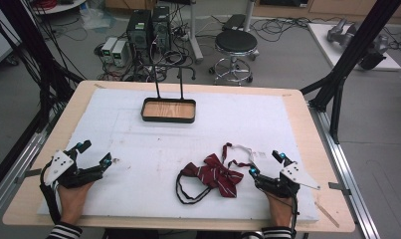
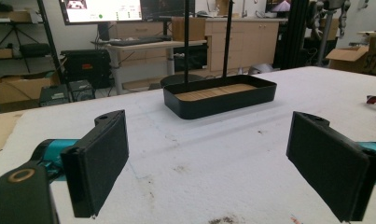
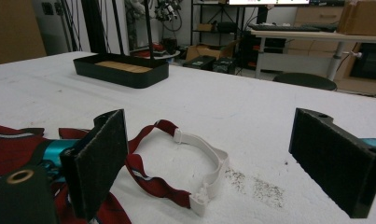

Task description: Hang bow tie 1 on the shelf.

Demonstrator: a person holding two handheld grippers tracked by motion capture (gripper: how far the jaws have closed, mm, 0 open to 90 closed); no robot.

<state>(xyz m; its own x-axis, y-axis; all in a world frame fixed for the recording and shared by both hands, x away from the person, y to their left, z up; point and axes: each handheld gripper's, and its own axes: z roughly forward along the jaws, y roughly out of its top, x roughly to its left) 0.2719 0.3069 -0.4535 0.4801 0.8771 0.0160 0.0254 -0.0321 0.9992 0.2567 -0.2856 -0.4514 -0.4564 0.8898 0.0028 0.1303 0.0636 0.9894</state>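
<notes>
Fingers [image 3: 99, 161] of right gripper [image 1: 266, 163]: spread wide, nothing between pads, lower right of high view, resting on white foam sheet [image 1: 138, 149]. Left gripper [image 1: 95, 153]: lower left of high view, jaws likewise wide apart, nothing held; its own view shows bare foam between the two black pads [image 2: 101, 161]. Bow tie [image 1: 214, 173]: dark red w/ thin pale stripes, lying flat lower centre of high view, just left of right gripper, well apart from left gripper. Strap: black loop [image 1: 188, 191] trails to lower left of the bow; red-and-white loop w/ white plastic adjuster [image 3: 209, 161] lies btwn the right jaws in right gripper view, not touched by either pad. Black tray [image 1: 168, 110]: wooden floor, two thin upright rods at back, upper centre of high view, far side of foam. Wooden table [image 1: 307, 129] under foam. Round black stool [image 1: 236, 44] on floor beyond table, top centre.
</notes>
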